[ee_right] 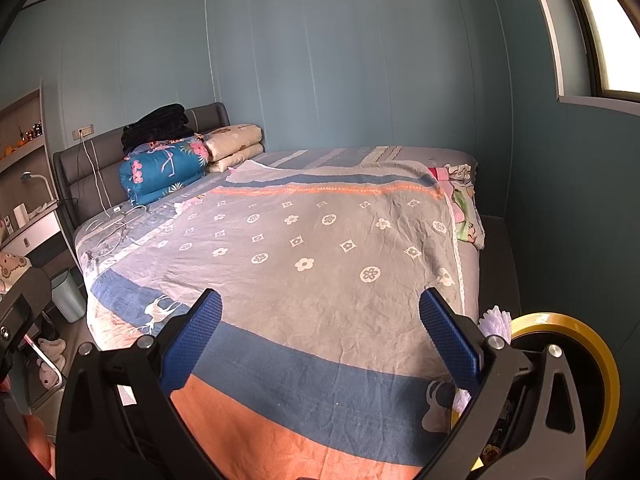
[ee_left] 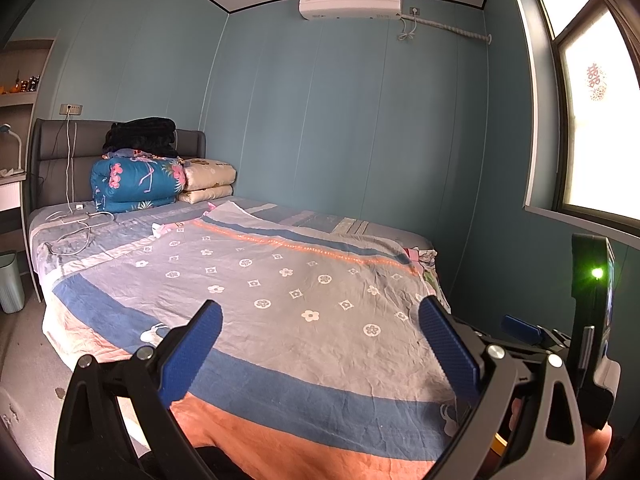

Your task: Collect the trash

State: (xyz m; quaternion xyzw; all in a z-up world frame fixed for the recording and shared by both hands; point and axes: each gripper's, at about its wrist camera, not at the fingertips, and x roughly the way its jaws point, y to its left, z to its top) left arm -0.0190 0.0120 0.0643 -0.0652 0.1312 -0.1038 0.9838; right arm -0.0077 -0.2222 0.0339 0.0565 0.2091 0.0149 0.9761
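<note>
My left gripper (ee_left: 320,316) is open and empty, held above the foot of a bed (ee_left: 280,280) with a grey, blue and orange flowered sheet. My right gripper (ee_right: 320,308) is also open and empty over the same bed (ee_right: 320,240). Small white and pink scraps (ee_left: 162,229) lie on the sheet near the pillows; they also show in the right wrist view (ee_right: 188,203). A pale green ribbed bin (ee_left: 10,282) stands on the floor left of the bed, and also shows in the right wrist view (ee_right: 68,296). My right gripper's body (ee_left: 592,320) shows at the right of the left wrist view.
Folded quilts (ee_left: 136,182) and a black blanket (ee_left: 140,134) are stacked at the headboard. White charger cables (ee_left: 76,224) lie on the sheet. A desk with a lamp (ee_right: 36,184) stands left. A yellow-rimmed container (ee_right: 568,380) is at the bed's right foot. A window (ee_left: 592,120) is on the right wall.
</note>
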